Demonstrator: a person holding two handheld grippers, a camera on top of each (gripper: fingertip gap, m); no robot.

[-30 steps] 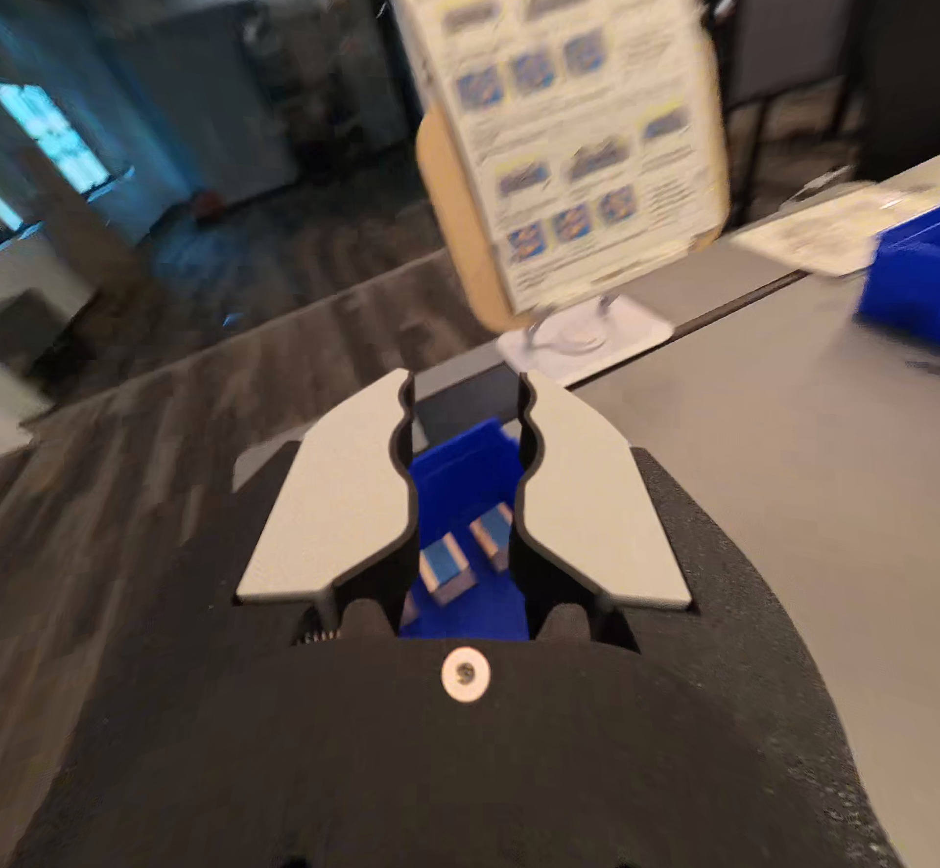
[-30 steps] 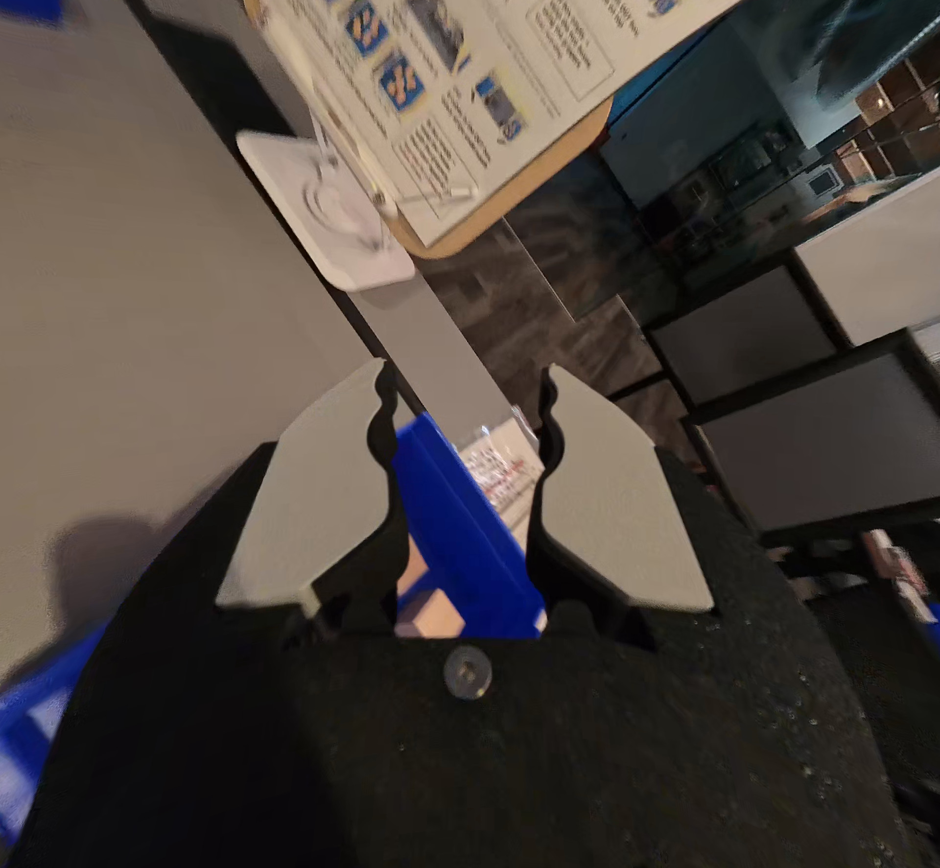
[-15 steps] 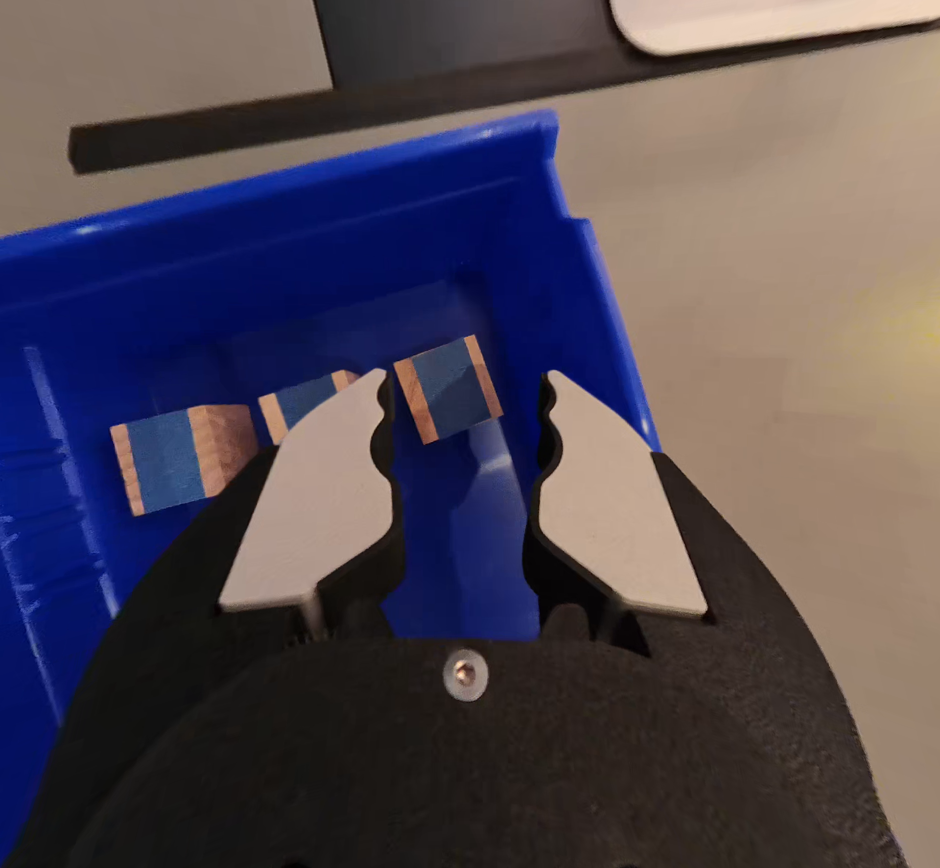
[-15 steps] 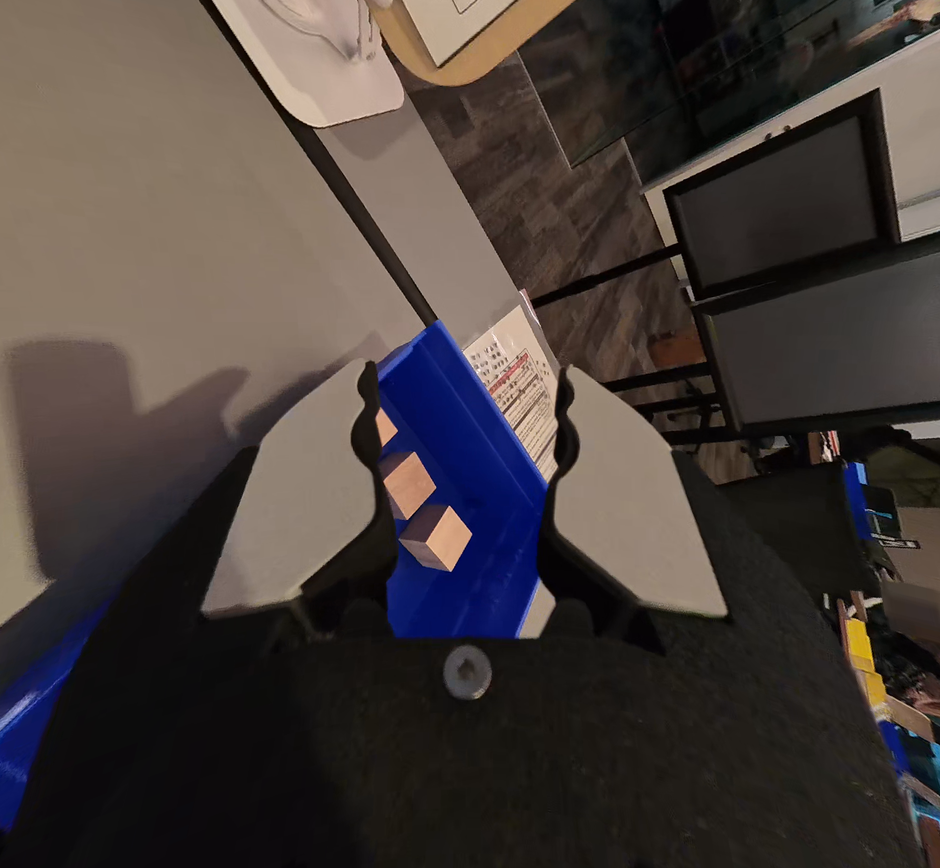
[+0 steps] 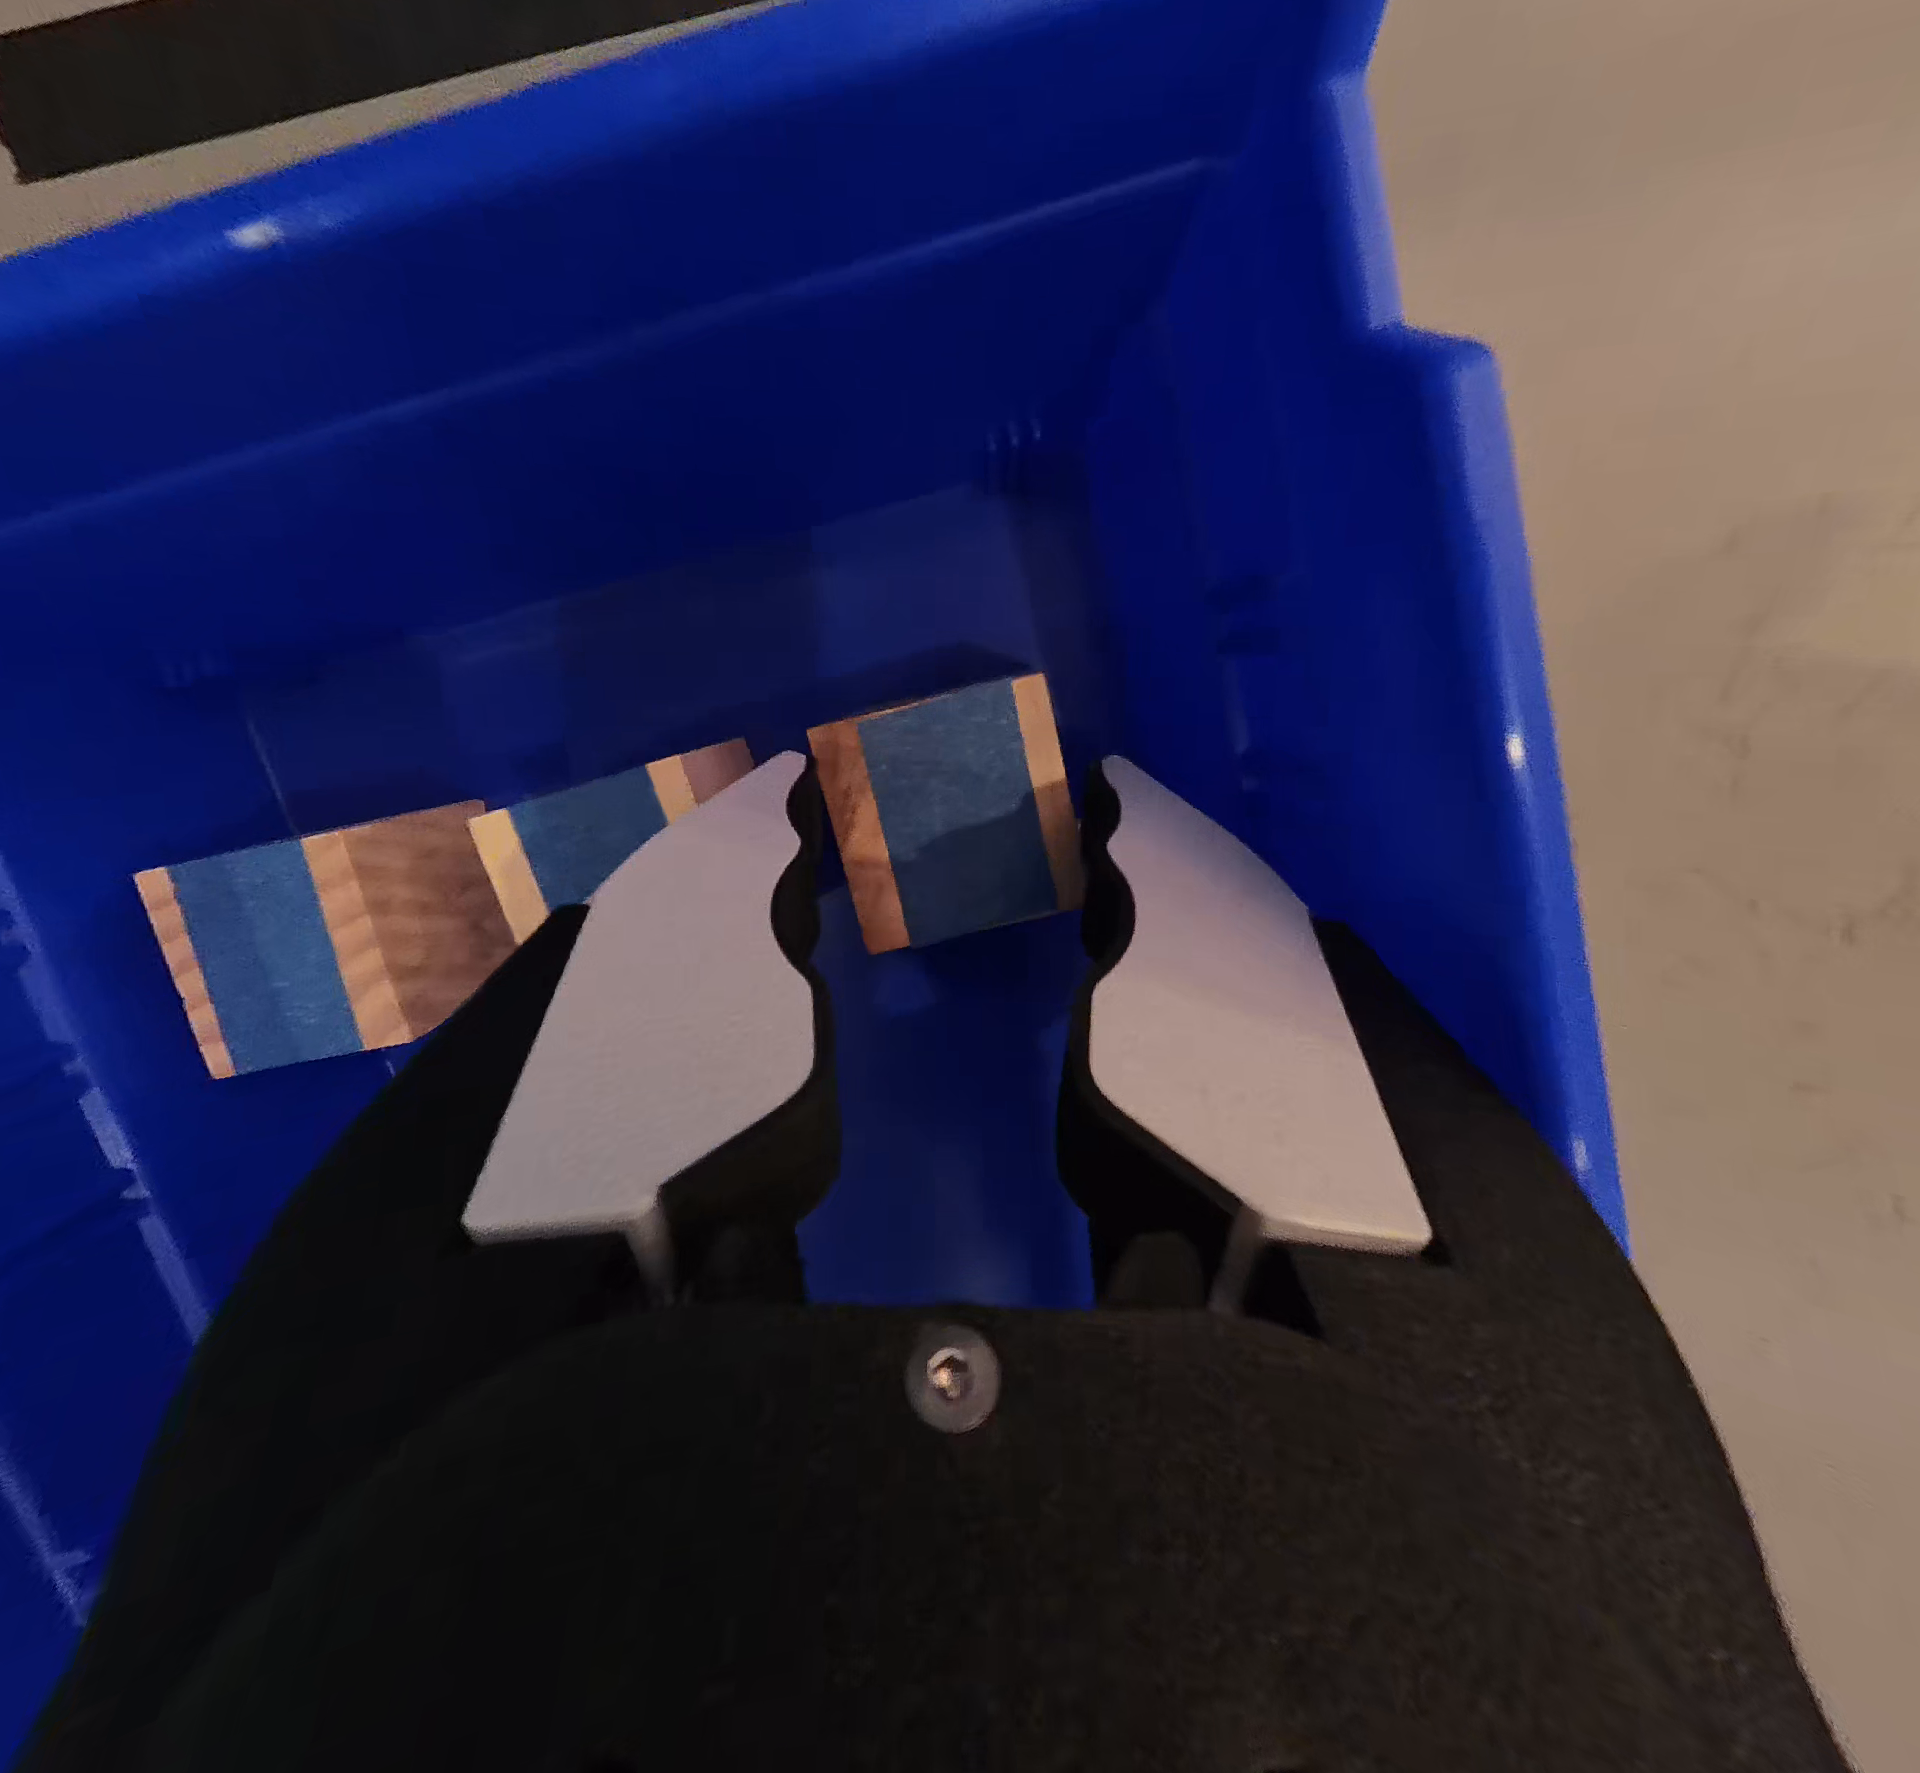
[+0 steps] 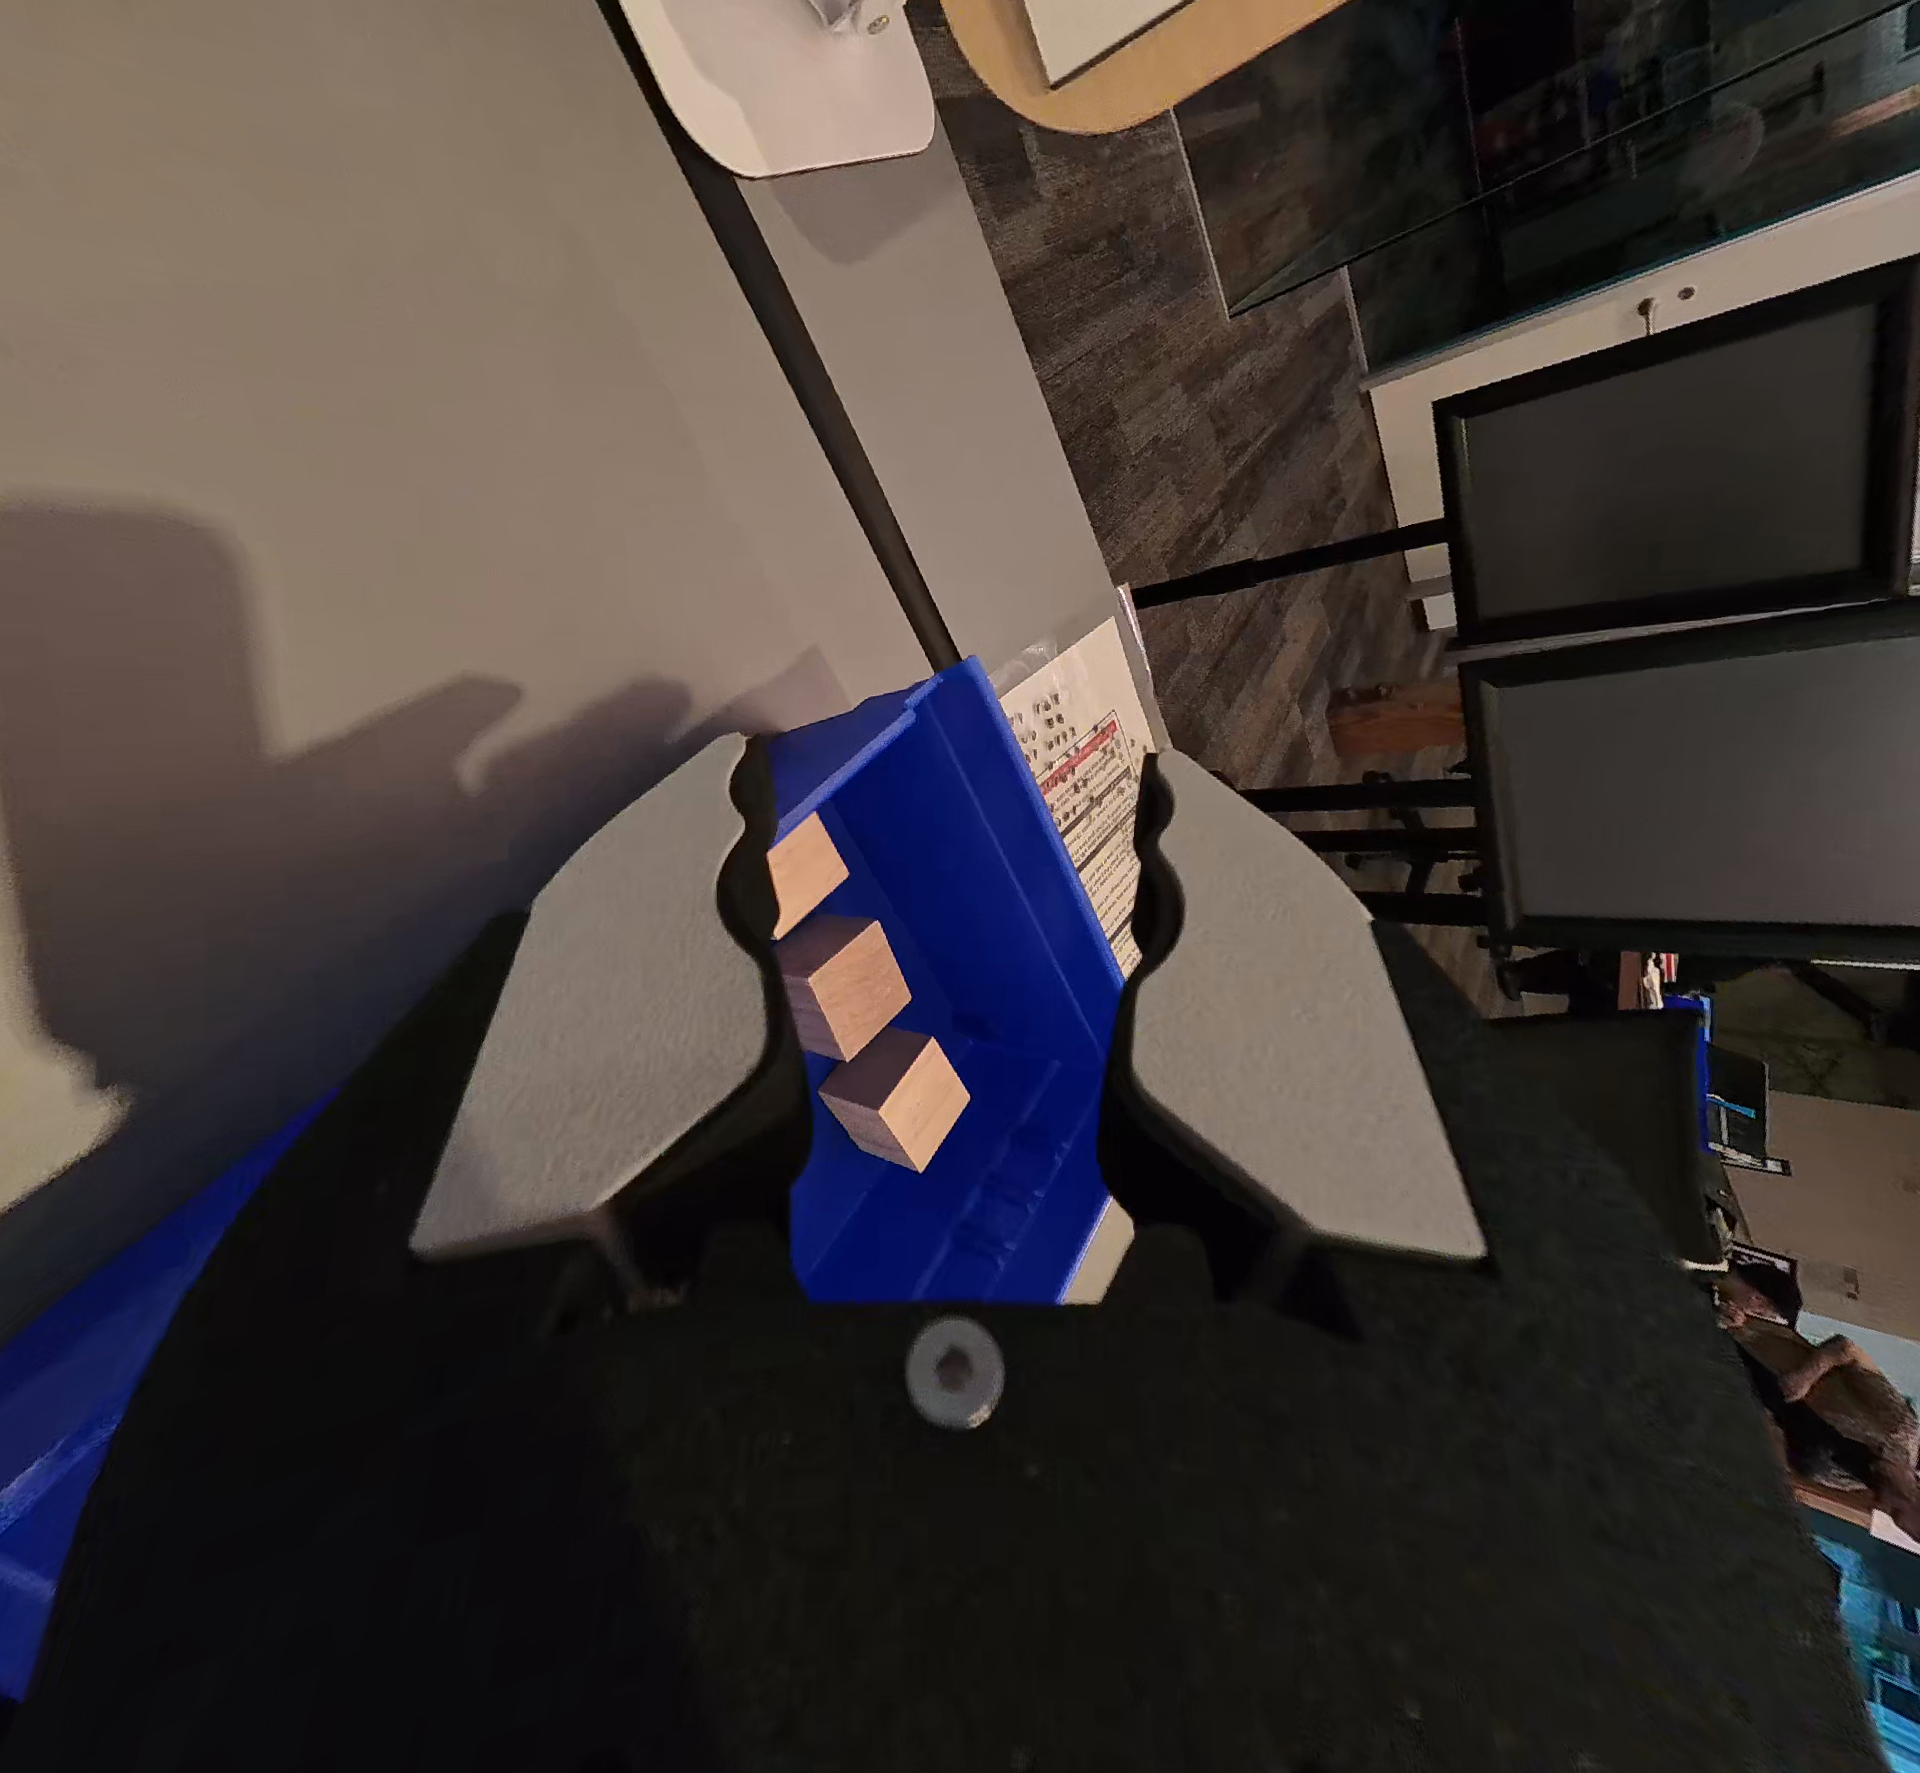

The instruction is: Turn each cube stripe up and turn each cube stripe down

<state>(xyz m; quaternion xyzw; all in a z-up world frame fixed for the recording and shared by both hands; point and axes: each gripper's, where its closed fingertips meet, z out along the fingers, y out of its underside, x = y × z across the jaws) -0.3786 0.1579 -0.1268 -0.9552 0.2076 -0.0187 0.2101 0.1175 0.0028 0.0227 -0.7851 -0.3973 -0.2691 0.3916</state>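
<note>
Cubes first: three wooden ones sit in a row inside a blue bin [image 5: 727, 289] on the grey counter [image 5: 1714, 373], all with the blue stripe facing up. The left claw [image 5: 943, 856] is spread, and the rightmost striped cube [image 5: 951, 814] sits right between its tips, close against both, though I can't tell if either one actually touches yet. That cube's stripe runs away from the camera, so the fingers line up on the two bare wood edges either side of it. My guess is a squeeze there is the next thing, then a roll to put the stripe down.

The middle striped cube [image 5: 592, 824] is half hidden behind the left finger, and the leftmost striped cube [image 5: 301, 954] is clear of it.

Over on the other side, the right claw [image 6: 948, 819] is also spread, empty, hanging above a second blue bin [image 6: 997, 850] with three plain-looking cubes [image 6: 847, 985]. No stripes showing on those, so presumably they're underneath. A printed sheet [image 6: 1091, 788] lies just beside that bin, and the bin's near end is cut off by the claw body.
</note>
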